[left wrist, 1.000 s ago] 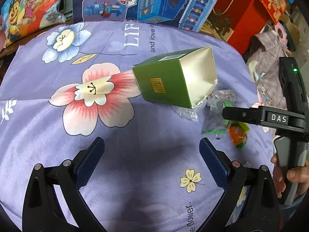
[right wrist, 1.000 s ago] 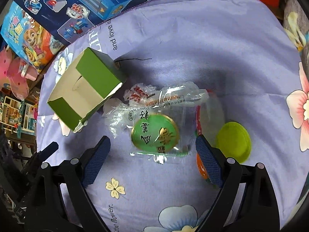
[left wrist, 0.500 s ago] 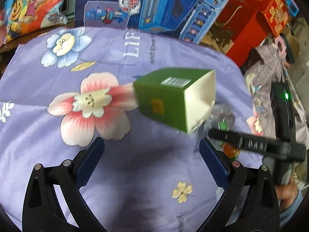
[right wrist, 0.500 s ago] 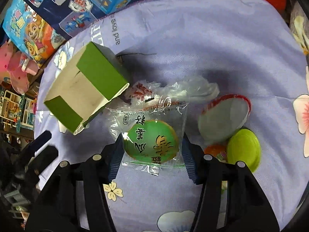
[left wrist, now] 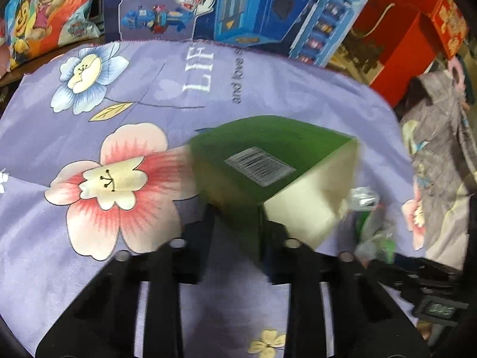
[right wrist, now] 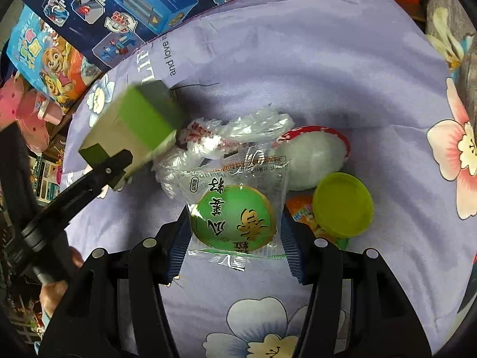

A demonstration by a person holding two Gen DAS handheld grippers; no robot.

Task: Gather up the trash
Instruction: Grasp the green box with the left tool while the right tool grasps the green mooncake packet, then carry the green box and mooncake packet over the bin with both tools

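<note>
Fingers (right wrist: 286, 235) of the right gripper (right wrist: 235, 238) clamp one green snack packet (right wrist: 234, 219) on the purple tabletop (right wrist: 313, 68), while the left gripper (left wrist: 238, 229) is closing on one green box (left wrist: 268, 164), beside one lime lid (right wrist: 342, 204).

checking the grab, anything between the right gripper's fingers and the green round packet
Nothing visible does. The right gripper already has the green round packet between its fingers, pads against the wrapper's sides. The yellow-green lid sits just outside, to the right.
</note>
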